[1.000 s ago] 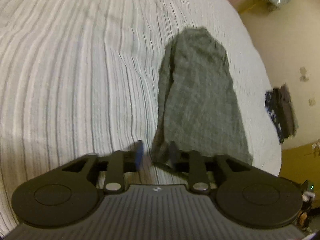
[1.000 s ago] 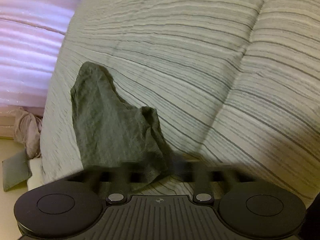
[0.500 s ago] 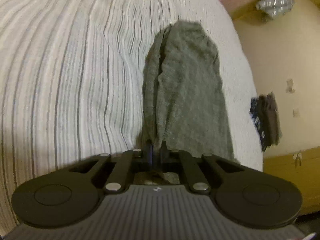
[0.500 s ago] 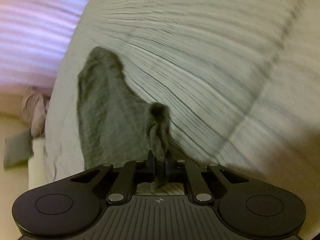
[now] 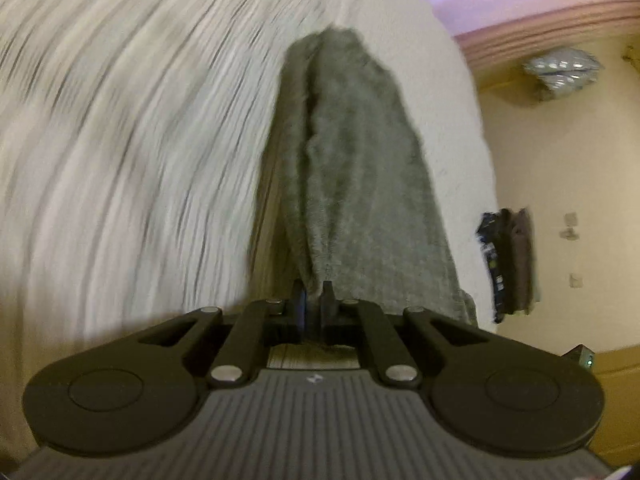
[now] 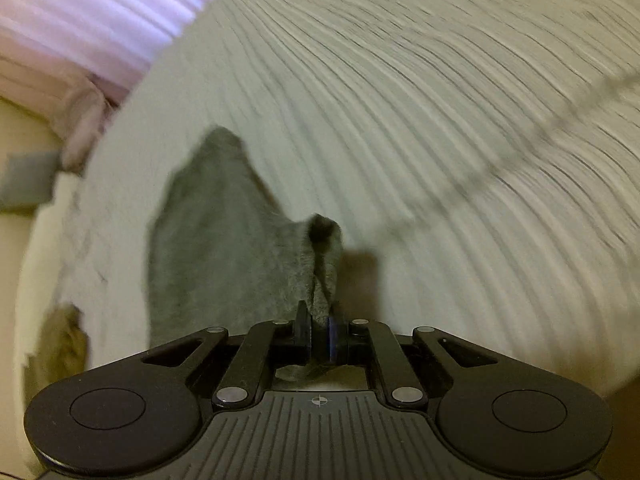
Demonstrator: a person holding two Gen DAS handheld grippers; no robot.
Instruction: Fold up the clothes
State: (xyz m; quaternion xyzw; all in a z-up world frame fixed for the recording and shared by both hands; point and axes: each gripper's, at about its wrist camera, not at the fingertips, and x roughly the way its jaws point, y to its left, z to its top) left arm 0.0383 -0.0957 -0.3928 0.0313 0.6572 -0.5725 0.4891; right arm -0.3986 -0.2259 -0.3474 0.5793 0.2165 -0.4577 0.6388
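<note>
Both grippers pinch the grey cloth [image 5: 360, 184]: the left gripper [image 5: 312, 300] and right gripper [image 6: 319, 320] each have jaws pressed on an edge, low center of frame, above the striped bed [image 5: 120, 140]. The fold looks underway; next, carry both edges over evenly.

Grey garment [image 5: 360, 184] between pinching fingers [image 5: 298, 300]

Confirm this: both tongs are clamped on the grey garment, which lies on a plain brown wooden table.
Not quite. The left tongs and right tongs are each shut on the grey garment, but it rests on a white striped bedspread, not a brown wooden table. Both wrist views show the striped cover under the cloth.
</note>
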